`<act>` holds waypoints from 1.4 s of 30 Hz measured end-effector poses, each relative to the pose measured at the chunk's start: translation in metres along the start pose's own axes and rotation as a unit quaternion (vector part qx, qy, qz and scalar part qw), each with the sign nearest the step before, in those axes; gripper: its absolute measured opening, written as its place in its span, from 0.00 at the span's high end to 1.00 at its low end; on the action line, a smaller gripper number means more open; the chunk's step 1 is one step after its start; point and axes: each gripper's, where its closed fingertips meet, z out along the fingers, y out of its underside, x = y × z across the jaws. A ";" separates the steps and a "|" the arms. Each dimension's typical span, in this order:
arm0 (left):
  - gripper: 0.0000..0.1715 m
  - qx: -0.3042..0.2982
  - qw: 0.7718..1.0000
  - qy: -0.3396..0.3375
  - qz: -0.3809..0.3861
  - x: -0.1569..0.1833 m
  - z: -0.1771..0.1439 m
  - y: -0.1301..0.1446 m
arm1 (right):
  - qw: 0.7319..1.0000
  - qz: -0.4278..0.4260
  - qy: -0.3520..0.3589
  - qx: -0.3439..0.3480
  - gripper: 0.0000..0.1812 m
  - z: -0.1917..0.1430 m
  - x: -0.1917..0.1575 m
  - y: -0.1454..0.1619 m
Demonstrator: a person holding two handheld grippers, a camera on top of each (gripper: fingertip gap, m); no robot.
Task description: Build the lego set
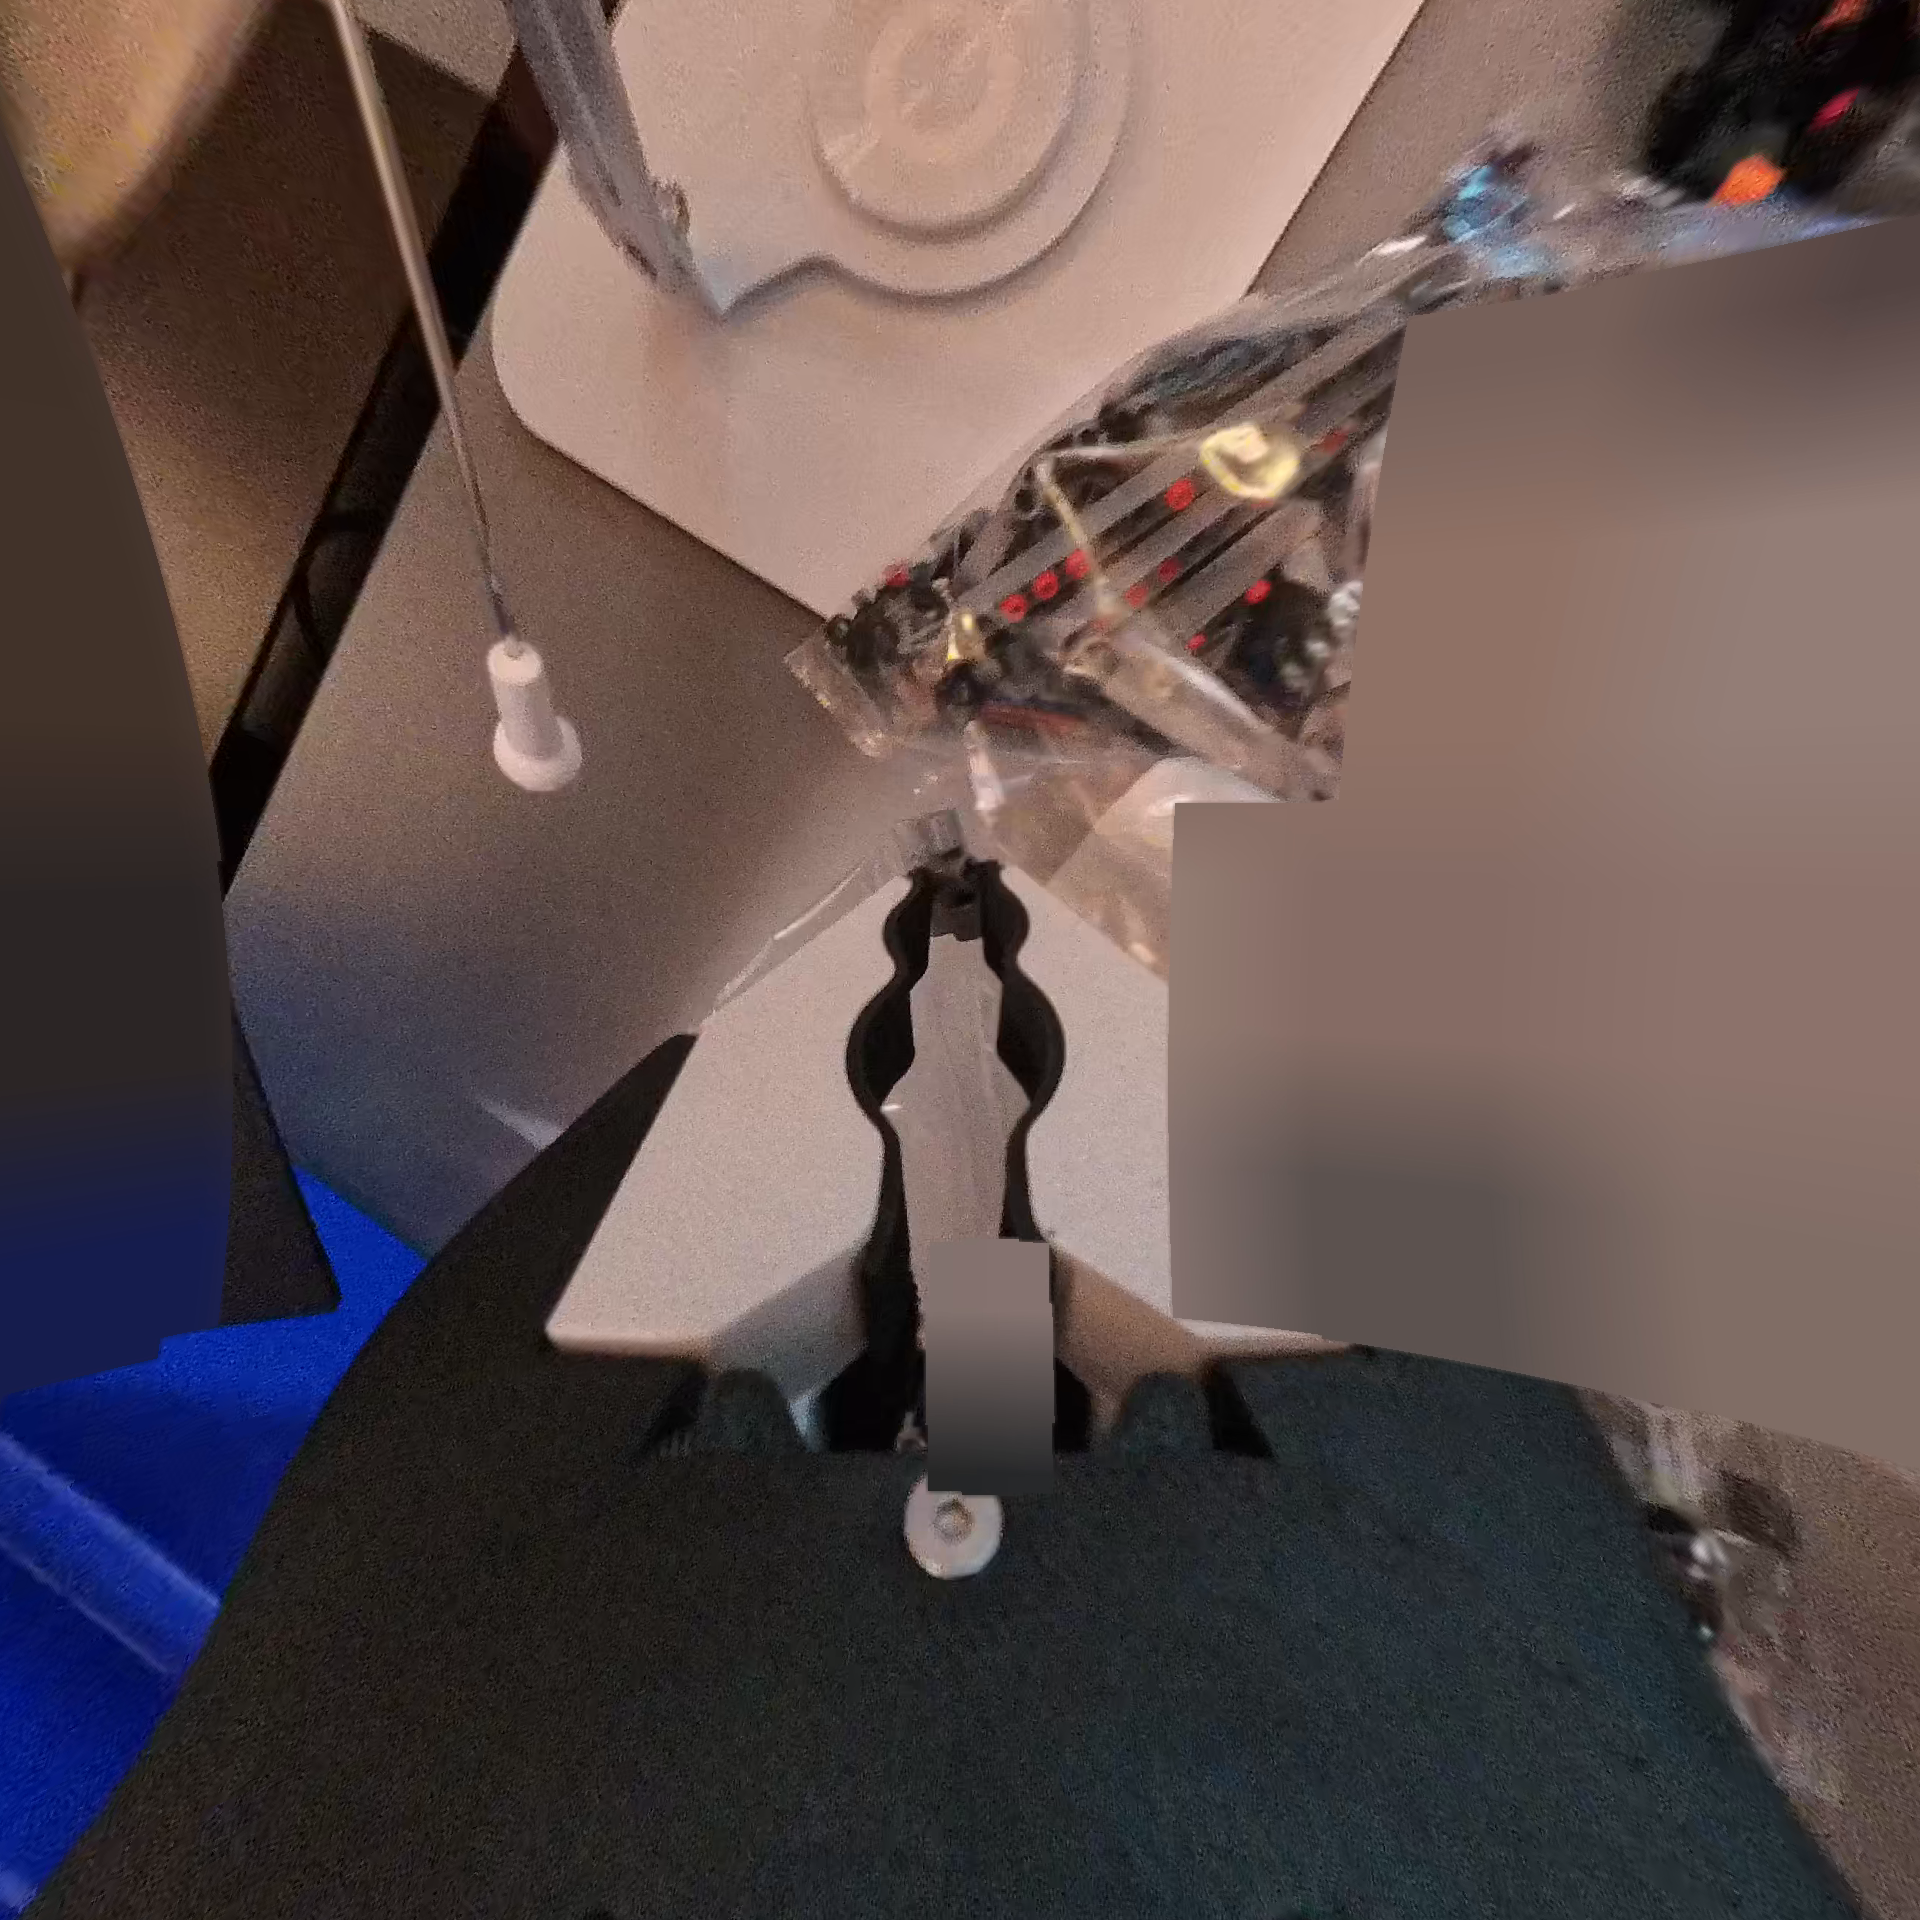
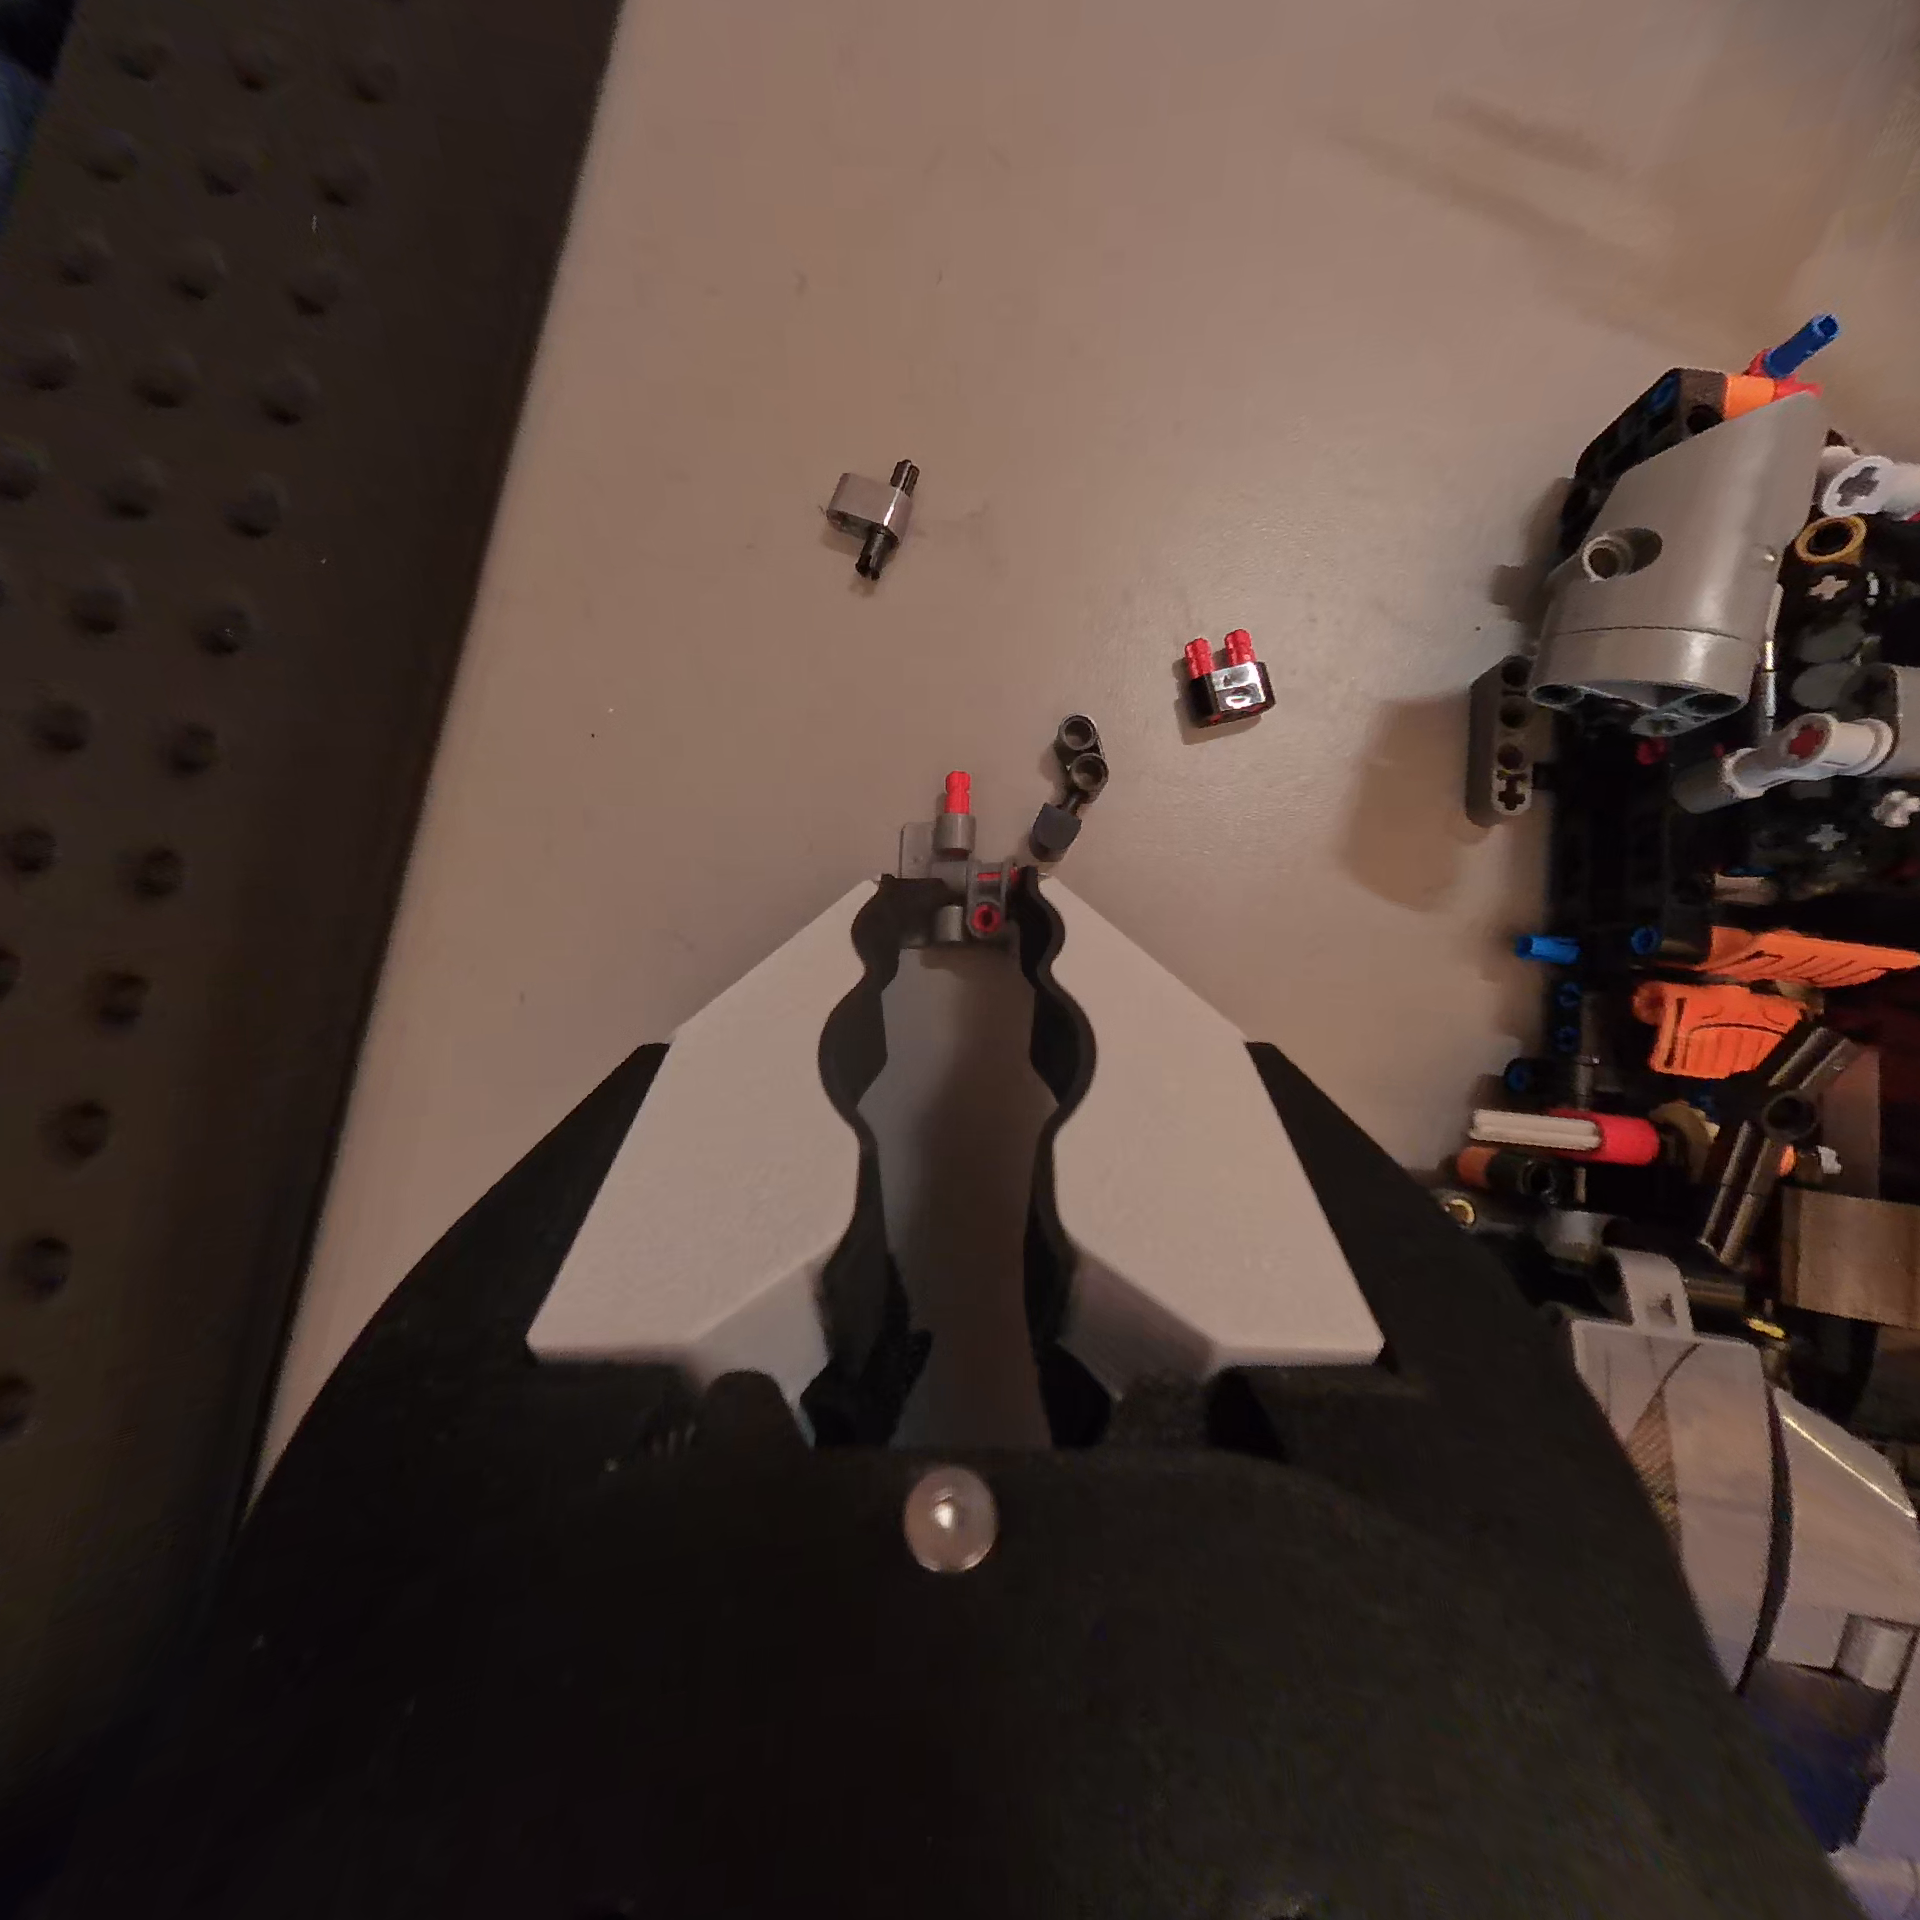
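Through the left wrist view we see the left gripper with its black fingertips pinched together on the near corner of a clear plastic bag. The bag stretches away to the far right of the tips, lifted over the pale table, and holds black beams and red pins.

Through the right wrist view, we find a grey block with black pins lying far left on the beige table, well apart from the fingers. The right gripper is clamped on a small grey connector assembly; its red pin juts out beyond the tips. A black connector lies just right of it. Farther right sits a black block with two red pins, then the large partly built model in grey, black and orange at the right edge.
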 end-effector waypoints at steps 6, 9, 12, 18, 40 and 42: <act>0.96 0.043 0.998 -0.006 0.049 0.039 -0.050 -0.019 | 1.000 0.000 -0.004 0.002 0.89 0.001 -0.001 -0.001; 0.96 0.065 0.996 0.013 0.058 0.062 -0.066 -0.028 | 1.000 0.000 -0.004 0.002 0.88 0.001 -0.001 -0.001; 0.96 0.051 0.995 0.039 0.080 0.090 -0.072 -0.023 | 1.000 0.001 -0.004 0.002 0.89 0.001 -0.001 -0.001; 0.96 -0.028 0.991 0.076 0.110 0.125 -0.039 0.003 | 1.000 0.002 -0.005 0.002 0.88 0.001 -0.002 -0.001; 0.82 0.024 0.996 -0.007 0.081 0.110 -0.007 -0.040 | 1.000 0.000 -0.008 -0.002 0.88 0.000 -0.004 0.001; 0.79 0.044 0.996 -0.012 0.082 0.112 -0.020 -0.042 | 1.000 -0.001 -0.008 -0.004 0.88 0.000 -0.004 0.001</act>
